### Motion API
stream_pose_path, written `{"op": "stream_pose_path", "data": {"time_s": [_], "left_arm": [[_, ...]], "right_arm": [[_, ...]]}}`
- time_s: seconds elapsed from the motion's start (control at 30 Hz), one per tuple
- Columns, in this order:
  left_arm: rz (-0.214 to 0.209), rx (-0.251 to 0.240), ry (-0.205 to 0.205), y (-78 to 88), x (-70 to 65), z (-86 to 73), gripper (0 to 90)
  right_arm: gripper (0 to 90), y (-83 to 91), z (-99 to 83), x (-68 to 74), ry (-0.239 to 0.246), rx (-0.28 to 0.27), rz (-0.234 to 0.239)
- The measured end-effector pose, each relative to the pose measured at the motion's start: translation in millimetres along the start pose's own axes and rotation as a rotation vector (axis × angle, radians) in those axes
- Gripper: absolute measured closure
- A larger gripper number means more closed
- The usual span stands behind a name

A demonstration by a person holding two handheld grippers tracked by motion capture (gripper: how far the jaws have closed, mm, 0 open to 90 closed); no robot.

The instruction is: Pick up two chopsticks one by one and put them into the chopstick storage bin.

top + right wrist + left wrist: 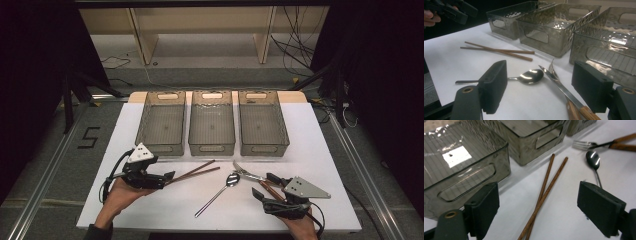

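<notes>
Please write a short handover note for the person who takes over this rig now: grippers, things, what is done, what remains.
Left gripper: open, empty, jaws either side of the chopsticks.
Right gripper: open, empty, aimed at the knife and fork.
Spoon lies on the white table between them.
The three trays hold nothing.
Done: nothing sorted yet.
Left: probably all the cutlery goes into the trays.

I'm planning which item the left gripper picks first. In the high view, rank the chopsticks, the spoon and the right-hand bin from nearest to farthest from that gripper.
From the left gripper, whose jaws stand open:
1. Chopsticks: right at its jaw tips, pointing toward the middle bin.
2. Spoon: mid-table, beyond the chopsticks.
3. Right-hand bin: far side of the table, at the right end of the row.
</notes>
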State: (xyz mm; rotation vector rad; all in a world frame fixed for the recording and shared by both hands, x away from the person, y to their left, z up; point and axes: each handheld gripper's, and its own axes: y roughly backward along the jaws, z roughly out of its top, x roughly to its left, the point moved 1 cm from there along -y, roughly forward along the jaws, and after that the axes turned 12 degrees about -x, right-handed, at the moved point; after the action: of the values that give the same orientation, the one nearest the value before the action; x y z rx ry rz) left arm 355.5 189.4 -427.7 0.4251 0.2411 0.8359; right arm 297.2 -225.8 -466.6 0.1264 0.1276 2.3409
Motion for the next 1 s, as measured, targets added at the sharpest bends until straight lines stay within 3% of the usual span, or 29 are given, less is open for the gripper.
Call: {"op": "stream_pose_path", "data": {"time_s": [0.23,0.4,0.53,0.7,1.0], "left_arm": [[-0.032,0.158,-0.071,-16.6,3.4,12.0,24.2],[-0.066,0.22,-0.085,-32.0,3.2,14.9,30.0],[-0.079,0.301,-0.133,-46.8,-1.1,10.8,35.2],[-0.096,0.353,-0.202,-61.1,-6.9,4.7,39.1],[-0.134,0.407,-0.24,-71.9,-7.9,-6.2,50.5]], "right_arm": [[29.8,-0.6,-0.5,-0.4,0.0,0.006,0.001],[29.9,-0.7,-0.7,-0.5,0.003,0.01,0.001],[29.9,-1.0,-0.9,-0.7,0.004,0.015,-0.001],[29.9,-1.1,-1.0,-1.1,0.001,0.015,-0.001],[30.2,-1.4,-1.1,-0.4,0.006,0.019,0.005]]}}
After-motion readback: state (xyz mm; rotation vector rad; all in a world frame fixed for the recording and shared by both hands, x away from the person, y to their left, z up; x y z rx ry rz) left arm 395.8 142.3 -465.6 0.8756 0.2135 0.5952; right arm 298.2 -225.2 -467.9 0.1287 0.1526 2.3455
